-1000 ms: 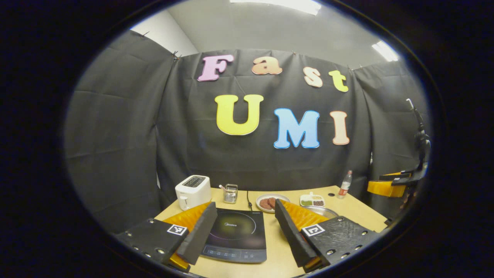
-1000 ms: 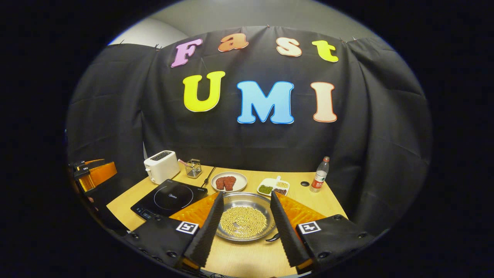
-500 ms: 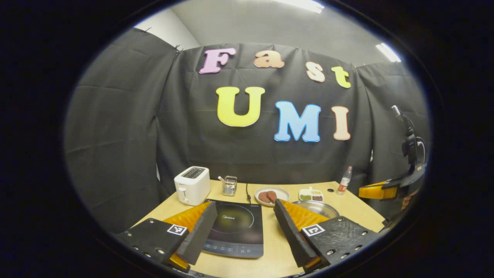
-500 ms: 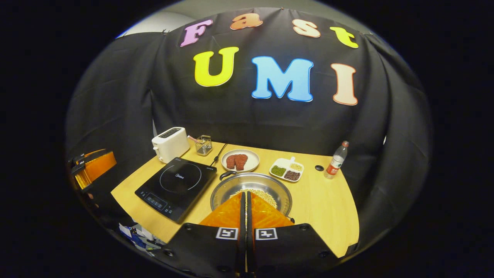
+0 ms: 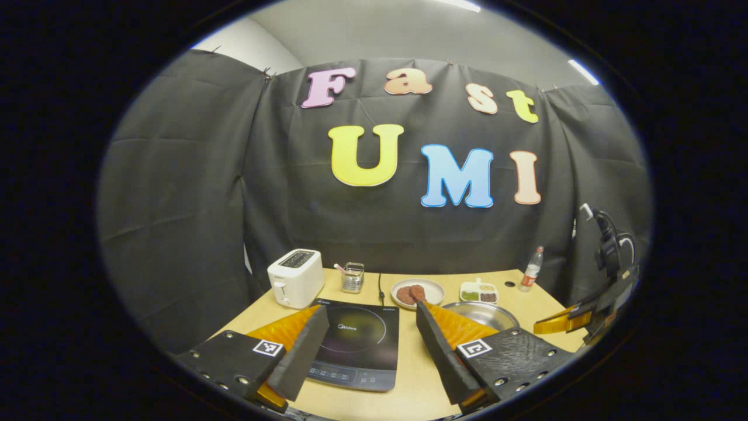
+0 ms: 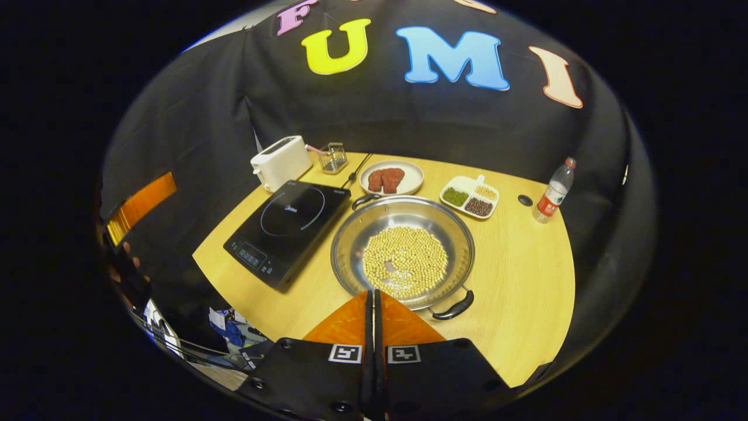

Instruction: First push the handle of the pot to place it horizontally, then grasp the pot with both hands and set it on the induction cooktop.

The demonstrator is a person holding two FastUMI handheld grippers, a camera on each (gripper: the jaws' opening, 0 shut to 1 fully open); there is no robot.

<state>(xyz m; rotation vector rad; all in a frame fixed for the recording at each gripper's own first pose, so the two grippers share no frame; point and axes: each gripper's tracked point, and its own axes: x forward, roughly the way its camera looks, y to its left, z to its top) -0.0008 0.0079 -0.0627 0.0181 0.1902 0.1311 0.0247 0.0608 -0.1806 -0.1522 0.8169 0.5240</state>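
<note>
In the left gripper view, the left claw (image 5: 368, 345) is spread wide and holds nothing, hanging over the near edge of the pale wooden counter (image 5: 526, 304). Between its fingers lies the flat black square induction cooktop (image 5: 359, 345), with nothing on top of it. The wide shiny metal pot (image 5: 482, 314) sits at about 3 o'clock from the cooktop, partly hidden behind one finger. Far off at 3 o'clock in this view, the right claw (image 5: 561, 323) reaches in over the counter. In the right gripper view, the right claw (image 6: 374, 301) is pinched tight with nothing between its fingers, and its tips point at the near rim of the pot (image 6: 403, 251), which has small yellow beans (image 6: 405, 261) in it. I cannot tell if the tips touch the rim. The pot rests on the counter just beside the cooktop (image 6: 289, 229), at about 3 o'clock from it. One black handle (image 6: 451, 308) sits at about 5 o'clock on the pot and the other at about 11 o'clock, so they look slanted, not level. I think the push has not been finished, and the two-claw grab and the lift onto the cooktop are both left to do.
</note>
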